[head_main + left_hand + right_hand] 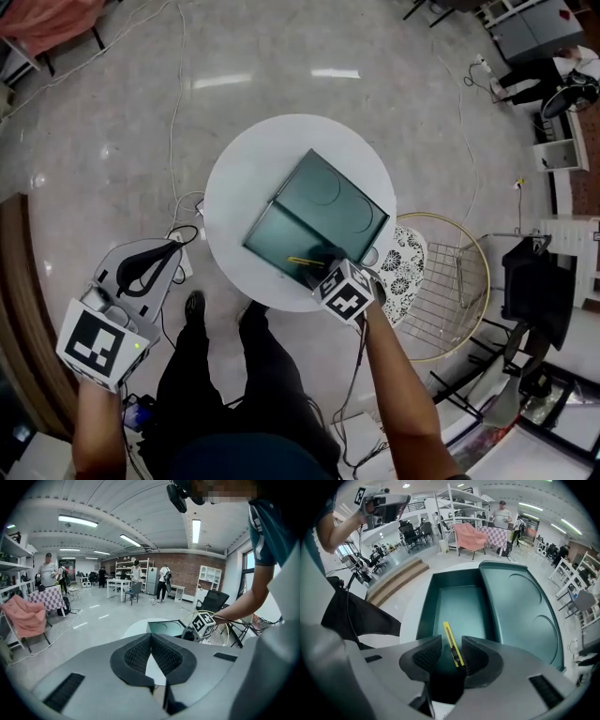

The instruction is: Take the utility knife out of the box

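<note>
Right gripper (451, 643) reaches into the open green box (459, 604), and its two jaws are spread. Between them is the near end of the yellow utility knife (452, 644), close to the jaw on the right side of the frame. I cannot tell if that jaw really touches it. The knife lies on the floor of the box, in its lower part in the right gripper view, and the lid (520, 611) lies flat open to the right.

In the head view the box stands on a round white table (234, 178) in the centre of the frame. The right forearm (403, 394) comes from the lower right and stretches up toward the lower edge of the box.

The left gripper (151, 637) has its jaws pressed together at the tips, with nothing in them. The left arm holds it at the lower left of the head view, off the table and above the floor, pointing toward the table.
</note>
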`<act>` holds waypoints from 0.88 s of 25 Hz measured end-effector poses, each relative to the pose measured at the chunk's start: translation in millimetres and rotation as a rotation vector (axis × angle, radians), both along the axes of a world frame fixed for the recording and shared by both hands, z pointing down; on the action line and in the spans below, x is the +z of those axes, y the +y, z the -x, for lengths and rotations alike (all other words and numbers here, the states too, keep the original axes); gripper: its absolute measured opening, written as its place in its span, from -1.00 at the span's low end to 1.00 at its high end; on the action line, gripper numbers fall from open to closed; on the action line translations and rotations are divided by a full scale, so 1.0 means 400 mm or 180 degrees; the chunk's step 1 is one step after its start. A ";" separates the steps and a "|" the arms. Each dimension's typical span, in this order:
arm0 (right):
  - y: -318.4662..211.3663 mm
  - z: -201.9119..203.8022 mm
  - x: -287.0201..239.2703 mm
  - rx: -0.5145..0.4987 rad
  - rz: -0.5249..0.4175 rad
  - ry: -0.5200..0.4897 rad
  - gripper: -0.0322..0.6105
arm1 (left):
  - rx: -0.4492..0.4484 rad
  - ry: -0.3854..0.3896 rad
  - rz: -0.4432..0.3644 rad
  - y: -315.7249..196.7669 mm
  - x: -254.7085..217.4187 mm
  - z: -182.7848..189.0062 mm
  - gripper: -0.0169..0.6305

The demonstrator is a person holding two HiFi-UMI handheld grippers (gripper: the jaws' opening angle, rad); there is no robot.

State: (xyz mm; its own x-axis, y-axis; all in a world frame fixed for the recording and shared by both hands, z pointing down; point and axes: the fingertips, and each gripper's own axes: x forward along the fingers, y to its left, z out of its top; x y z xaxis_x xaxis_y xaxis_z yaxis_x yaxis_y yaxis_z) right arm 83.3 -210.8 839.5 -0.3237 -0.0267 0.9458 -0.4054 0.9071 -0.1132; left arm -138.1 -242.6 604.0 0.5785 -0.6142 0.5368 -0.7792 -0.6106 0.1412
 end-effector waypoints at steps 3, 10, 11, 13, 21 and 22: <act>0.003 -0.005 0.031 -0.0057 0.0038 0.0084 -0.46 | -0.0010 0.0008 0.0038 0.000 0.023 -0.001 -0.89; 0.016 -0.022 0.082 -0.0214 0.0076 0.0407 -0.47 | -0.0043 0.0028 0.0105 0.008 0.069 0.003 -0.89; 0.016 -0.023 0.087 -0.0230 0.0076 0.0467 -0.47 | -0.0047 0.0031 0.0110 0.008 0.072 0.005 -0.89; 0.017 -0.025 0.093 -0.0250 0.0068 0.0583 -0.49 | -0.0056 0.0038 0.0117 0.009 0.073 0.011 -0.89; 0.018 -0.025 0.125 -0.0283 0.0090 0.0741 -0.55 | -0.0102 0.0060 0.0152 0.021 0.102 0.032 -0.89; 0.020 -0.028 0.122 -0.0293 0.0084 0.0748 -0.56 | -0.0104 0.0058 0.0148 0.026 0.098 0.031 -0.89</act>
